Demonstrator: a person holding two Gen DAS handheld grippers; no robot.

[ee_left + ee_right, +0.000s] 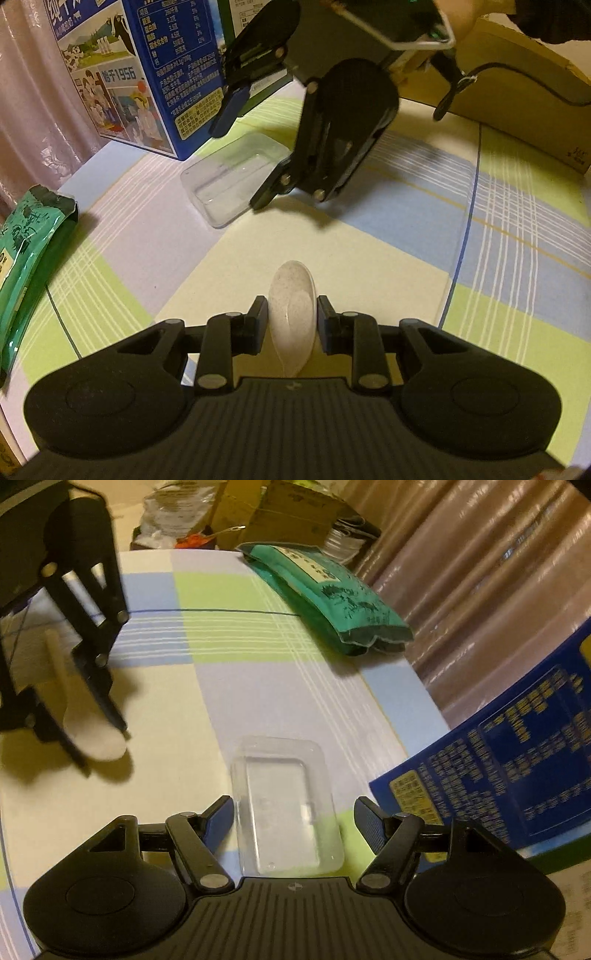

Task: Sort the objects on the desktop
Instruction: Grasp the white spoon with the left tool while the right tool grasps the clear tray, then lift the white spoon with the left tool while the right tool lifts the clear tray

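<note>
The left claw [291, 317] is clamped on a pale speckled spoon [292, 306] by the sides of its bowl, the bowl pointing toward 12 o'clock just above the checked tabletop [369, 295]. The spoon looks light, stiff and smooth, so the pinch across its curved edges could slip; the handle neck would likely give a surer hold. Its handle runs back under the claw body and is cut off in the left wrist view.

Farther out, at 11 o'clock, a clear tray [236, 177] lies flat on the tabletop. In the right wrist view the tray [284, 805] sits between the spread fingers of the right claw [293, 818], which is open and holds nothing. The tray appears thin, light and flexible, likely to buckle if squeezed hard; its long side walls look the best place to grip. Its transparent rim is hard to trace against the cloth.

Beyond, a green pouch [325, 590] rests at the table edge near a blue carton [147, 74], whose print is too blurred to read.
</note>
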